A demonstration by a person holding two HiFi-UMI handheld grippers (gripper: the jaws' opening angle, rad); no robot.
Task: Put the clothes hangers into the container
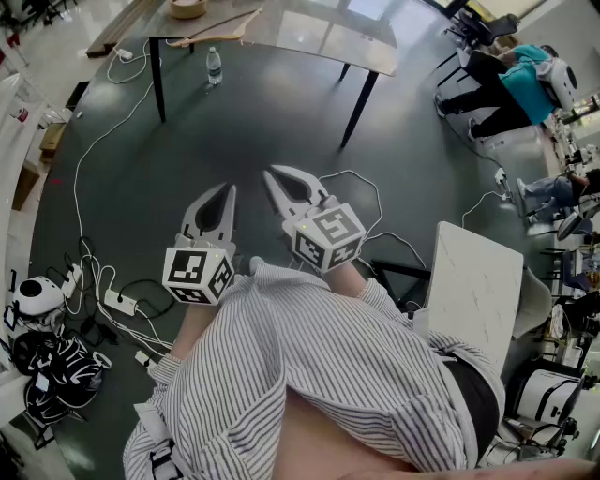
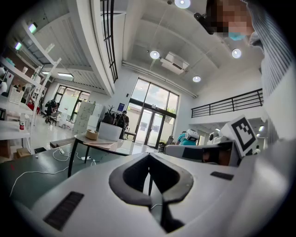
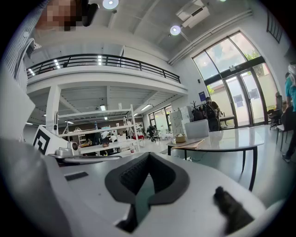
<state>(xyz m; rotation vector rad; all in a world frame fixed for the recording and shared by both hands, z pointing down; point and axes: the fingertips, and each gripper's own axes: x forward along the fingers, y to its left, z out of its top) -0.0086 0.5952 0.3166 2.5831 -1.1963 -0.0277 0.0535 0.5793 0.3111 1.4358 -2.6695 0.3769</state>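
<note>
I have both grippers held out in front of me over the dark floor [image 1: 234,122], side by side and roughly level. The left gripper [image 1: 229,190] has its jaws together with nothing between them; its own view shows the tips meeting [image 2: 149,155] and only floor through the gap behind them. The right gripper [image 1: 271,174] is the same: jaws closed tip to tip [image 3: 148,155] and empty. The two sit just beside each other without touching, above my striped shirt [image 1: 309,375]. The hanger [image 1: 220,25], a wooden one, lies on the table [image 1: 319,37] well ahead of me, and the container [image 1: 187,7], a small round tub, stands on that same table near the hanger's end. From the left gripper view I see the tub [image 2: 92,134] at the table's near corner. A bottle [image 1: 214,66] stands on the floor under the table, and white cables [image 1: 94,150] trail across the floor to my left.
</note>
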